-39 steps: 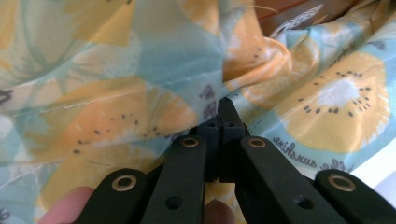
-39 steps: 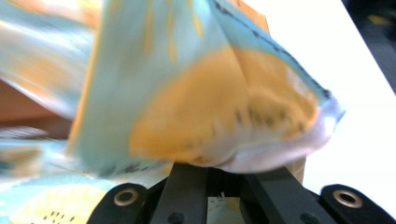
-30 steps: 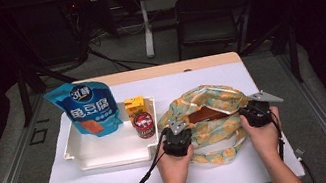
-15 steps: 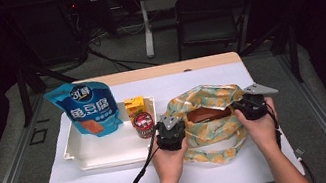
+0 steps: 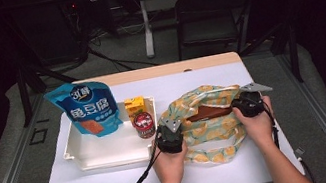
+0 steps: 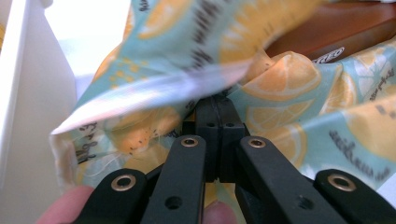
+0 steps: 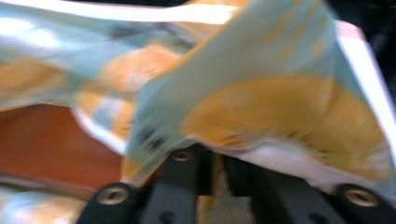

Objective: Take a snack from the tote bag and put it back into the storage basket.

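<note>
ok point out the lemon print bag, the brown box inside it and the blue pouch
lemon print bag [image 5: 207,140], high view, on its front cloth
brown box [image 5: 210,111], high view, on its top face inside the bag's mouth
blue pouch [image 5: 86,107], high view, on the middle of its front

black grippers [image 5: 170,138] with brass-ringed screw holes, grey plates, trailing black cables.

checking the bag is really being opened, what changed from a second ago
The right claw, clamped on the rim of the lemon-print fabric bag, has pulled that rim outward to the right, widening the mouth over the brown box inside. The left claw kept its grip in place. White plastic tray and its items unchanged.
</note>
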The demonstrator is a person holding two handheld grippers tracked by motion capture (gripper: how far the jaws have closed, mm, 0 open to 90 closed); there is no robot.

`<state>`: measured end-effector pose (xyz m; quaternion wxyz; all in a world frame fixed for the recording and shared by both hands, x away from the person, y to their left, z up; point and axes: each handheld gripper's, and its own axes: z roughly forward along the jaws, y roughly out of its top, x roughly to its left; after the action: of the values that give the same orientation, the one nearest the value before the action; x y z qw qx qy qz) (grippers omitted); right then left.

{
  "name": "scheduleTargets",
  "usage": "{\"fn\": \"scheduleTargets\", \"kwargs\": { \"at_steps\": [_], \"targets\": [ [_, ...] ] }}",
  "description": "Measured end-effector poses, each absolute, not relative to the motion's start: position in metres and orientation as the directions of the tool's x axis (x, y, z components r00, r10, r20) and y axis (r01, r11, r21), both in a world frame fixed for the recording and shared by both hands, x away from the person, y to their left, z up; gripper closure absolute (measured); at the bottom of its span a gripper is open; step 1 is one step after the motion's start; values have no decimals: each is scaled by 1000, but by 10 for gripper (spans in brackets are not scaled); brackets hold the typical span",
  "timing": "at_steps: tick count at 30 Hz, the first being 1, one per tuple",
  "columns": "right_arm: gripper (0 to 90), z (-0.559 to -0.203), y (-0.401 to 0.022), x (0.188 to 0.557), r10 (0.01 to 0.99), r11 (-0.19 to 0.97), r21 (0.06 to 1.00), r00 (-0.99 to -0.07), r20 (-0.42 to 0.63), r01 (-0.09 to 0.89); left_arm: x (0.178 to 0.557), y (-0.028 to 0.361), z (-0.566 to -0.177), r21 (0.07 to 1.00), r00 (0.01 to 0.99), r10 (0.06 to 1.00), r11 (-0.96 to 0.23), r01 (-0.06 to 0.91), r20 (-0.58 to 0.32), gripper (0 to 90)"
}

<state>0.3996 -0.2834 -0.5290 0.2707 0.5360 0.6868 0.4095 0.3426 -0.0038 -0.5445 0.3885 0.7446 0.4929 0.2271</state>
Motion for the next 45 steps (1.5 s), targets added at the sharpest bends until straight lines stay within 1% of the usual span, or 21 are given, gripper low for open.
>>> {"fn": "scheduleTargets", "kwargs": {
  "at_steps": [2, 3, 5, 8, 10, 13, 14, 15, 16, 19, 20, 22, 25, 29, 31, 36, 37, 39, 40, 42, 45],
  "targets": [
    [900, -533, -287, 401, 971, 86, 848, -233, 46, 524, 343, -4, -544, 805, 410, 911, -212, 554, -43, 900],
    [900, -535, -289, 403, 974, 85, 842, -223, 43, 533, 343, -4, -543, 801, 413, 910, -217, 558, -41, 900],
    [900, -543, -292, 408, 971, 71, 820, -229, 74, 568, 346, -4, -544, 795, 406, 913, -216, 568, -42, 900],
    [900, -556, -293, 412, 955, 77, 779, -269, 121, 623, 348, -7, -545, 788, 398, 917, -234, 570, -15, 900],
    [900, -561, -289, 408, 950, 109, 778, -294, 100, 619, 350, -8, -547, 783, 392, 920, -258, 565, 20, 900],
    [900, -561, -292, 400, 944, 100, 775, -305, 124, 624, 352, -9, -547, 774, 393, 919, -277, 570, 40, 900],
    [900, -561, -293, 396, 941, 96, 774, -311, 135, 626, 352, -10, -548, 769, 407, 913, -279, 575, 26, 900],
    [900, -561, -293, 392, 937, 91, 767, -316, 151, 635, 352, -13, -548, 760, 428, 903, -300, 576, 33, 900],
    [900, -562, -291, 387, 919, 98, 762, -352, 177, 640, 351, -17, -548, 757, 440, 897, -307, 576, 28, 900],
    [900, -558, -278, 368, 891, 229, 746, -443, 98, 625, 353, -27, -552, 746, 467, 884, -305, 592, -10, 900],
    [900, -555, -275, 362, 893, 251, 740, -444, 72, 624, 354, -28, -554, 744, 464, 886, -300, 597, -16, 900],
    [900, -553, -278, 356, 900, 206, 750, -423, 107, 628, 355, -27, -559, 739, 464, 885, -299, 604, -21, 900],
    [900, -545, -283, 349, 901, 152, 789, -412, 137, 595, 350, -24, -562, 740, 469, 883, -305, 599, -15, 900],
    [898, -526, -286, 346, 884, 128, 838, -444, 146, 531, 342, -22, -561, 740, 492, 870, -337, 582, 9, 900],
    [889, -519, -286, 347, 874, 128, 857, -464, 140, 499, 336, -20, -559, 751, 502, 865, -331, 572, -2, 900],
    [851, -504, -285, 345, 847, 144, 879, -516, 127, 454, 327, -14, -546, 793, 531, 847, -310, 525, -21, 900],
    [841, -502, -285, 344, 843, 149, 890, -526, 114, 431, 325, -14, -543, 800, 538, 843, -311, 513, -17, 900],
    [778, -497, -287, 342, 830, 137, 901, -544, 123, 413, 326, -14, -540, 812, 559, 829, -307, 497, -29, 900],
    [764, -495, -287, 341, 828, 125, 906, -545, 130, 405, 326, -14, -540, 810, 558, 830, -309, 498, -26, 900],
    [791, -492, -288, 340, 811, 143, 905, -572, 125, 400, 329, -13, -540, 815, 565, 824, -294, 500, -49, 900],
    [881, -490, -287, 335, 781, 148, 909, -610, 134, 390, 331, -11, -538, 818, 565, 823, -284, 501, -60, 900]
  ]
}}
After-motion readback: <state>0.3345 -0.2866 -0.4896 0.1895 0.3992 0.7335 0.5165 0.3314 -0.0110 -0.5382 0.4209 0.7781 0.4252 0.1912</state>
